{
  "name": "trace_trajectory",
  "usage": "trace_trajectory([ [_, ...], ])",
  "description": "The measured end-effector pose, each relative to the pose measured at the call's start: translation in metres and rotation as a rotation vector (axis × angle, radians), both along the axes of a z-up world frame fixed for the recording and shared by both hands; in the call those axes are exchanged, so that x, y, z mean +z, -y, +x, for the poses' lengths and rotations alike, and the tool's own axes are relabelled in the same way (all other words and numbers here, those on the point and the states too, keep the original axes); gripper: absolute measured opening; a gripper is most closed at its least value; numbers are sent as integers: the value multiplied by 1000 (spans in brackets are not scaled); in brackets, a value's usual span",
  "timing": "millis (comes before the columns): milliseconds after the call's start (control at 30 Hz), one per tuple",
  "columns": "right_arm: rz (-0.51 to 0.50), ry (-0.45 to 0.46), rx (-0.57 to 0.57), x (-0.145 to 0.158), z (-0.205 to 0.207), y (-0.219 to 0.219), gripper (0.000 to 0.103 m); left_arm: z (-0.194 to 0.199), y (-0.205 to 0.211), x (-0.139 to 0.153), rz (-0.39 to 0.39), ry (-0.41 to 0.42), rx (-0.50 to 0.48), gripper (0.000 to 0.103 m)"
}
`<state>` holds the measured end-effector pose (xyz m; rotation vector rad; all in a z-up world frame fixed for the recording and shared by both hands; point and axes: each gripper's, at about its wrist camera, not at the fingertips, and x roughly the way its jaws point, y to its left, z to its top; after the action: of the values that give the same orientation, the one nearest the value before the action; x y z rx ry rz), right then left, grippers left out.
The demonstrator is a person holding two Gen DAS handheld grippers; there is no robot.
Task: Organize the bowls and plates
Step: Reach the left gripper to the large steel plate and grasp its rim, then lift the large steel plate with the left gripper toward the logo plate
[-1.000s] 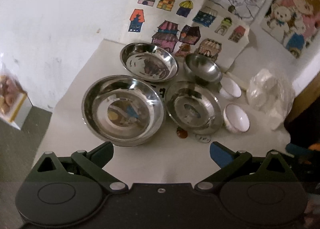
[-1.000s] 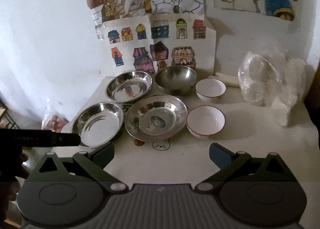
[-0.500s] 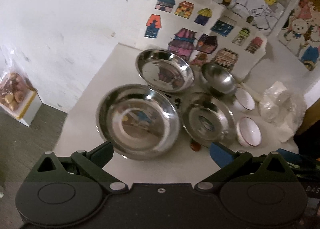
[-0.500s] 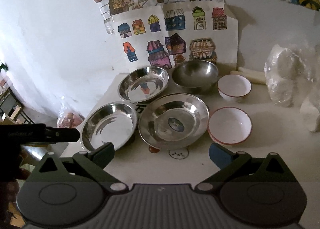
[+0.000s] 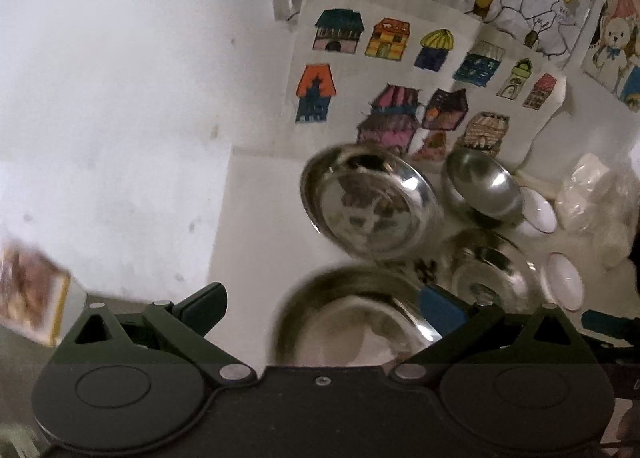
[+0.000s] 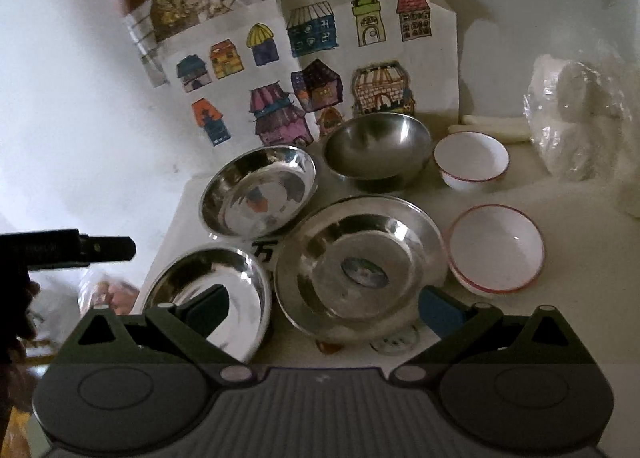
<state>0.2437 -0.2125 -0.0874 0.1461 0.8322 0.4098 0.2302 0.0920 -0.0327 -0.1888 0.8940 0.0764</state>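
On the white table (image 6: 560, 322) stand three steel plates: near left (image 6: 208, 290), far left (image 6: 258, 196), and a wide-rimmed one in the middle (image 6: 360, 262). A deep steel bowl (image 6: 378, 150) stands behind. Two white bowls with red rims stand to the right, one far (image 6: 472, 160) and one near (image 6: 496, 254). My right gripper (image 6: 324, 308) is open and empty just above the near edges of the near left and middle plates. My left gripper (image 5: 320, 306) is open and empty over the near left plate (image 5: 352, 322). The far left plate (image 5: 372, 206) lies beyond it.
A crumpled clear plastic bag (image 6: 580, 118) lies at the back right. Children's drawings (image 6: 312, 70) hang on the white wall behind the dishes. A packet of snacks (image 5: 28, 294) sits on the floor left of the table. The other gripper's dark body (image 6: 64, 250) shows at left.
Both grippers have moved forward toward the dishes, which now look larger. The left wrist view has swung left and blurs. Jaws stay open.
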Motion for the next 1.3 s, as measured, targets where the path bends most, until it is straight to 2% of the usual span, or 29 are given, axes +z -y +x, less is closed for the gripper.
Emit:
trace_trajectory([
  [100, 7, 12, -24, -4, 15, -18, 103, 28, -15, -5, 41, 3, -51, 102],
  [267, 47, 0, -33, -9, 47, -43, 103, 77, -26, -22, 157, -4, -70, 102],
  [500, 77, 10, -44, -21, 85, -67, 101, 130, -33, -48, 116, -51, -115, 102],
  [667, 68, -4, -35, -33, 107, -81, 89, 147, -32, -62, 76, -78, -142, 99],
  [767, 60, -21, -45, -38, 118, -87, 83, 157, -32, -68, 22, -109, -156, 91],
  [933, 35, -39, -63, -43, 130, -93, 72, 164, -28, -75, -49, -137, -150, 71],
  [1133, 21, -74, -65, -52, 143, -97, 57, 167, -28, -80, -91, -163, -118, 50],
  [1267, 2, -93, -66, -60, 148, -101, 45, 167, -27, -83, -86, -180, -112, 38],
  [1300, 2, -98, -66, -62, 150, -102, 42, 168, -27, -84, -86, -186, -110, 32],
])
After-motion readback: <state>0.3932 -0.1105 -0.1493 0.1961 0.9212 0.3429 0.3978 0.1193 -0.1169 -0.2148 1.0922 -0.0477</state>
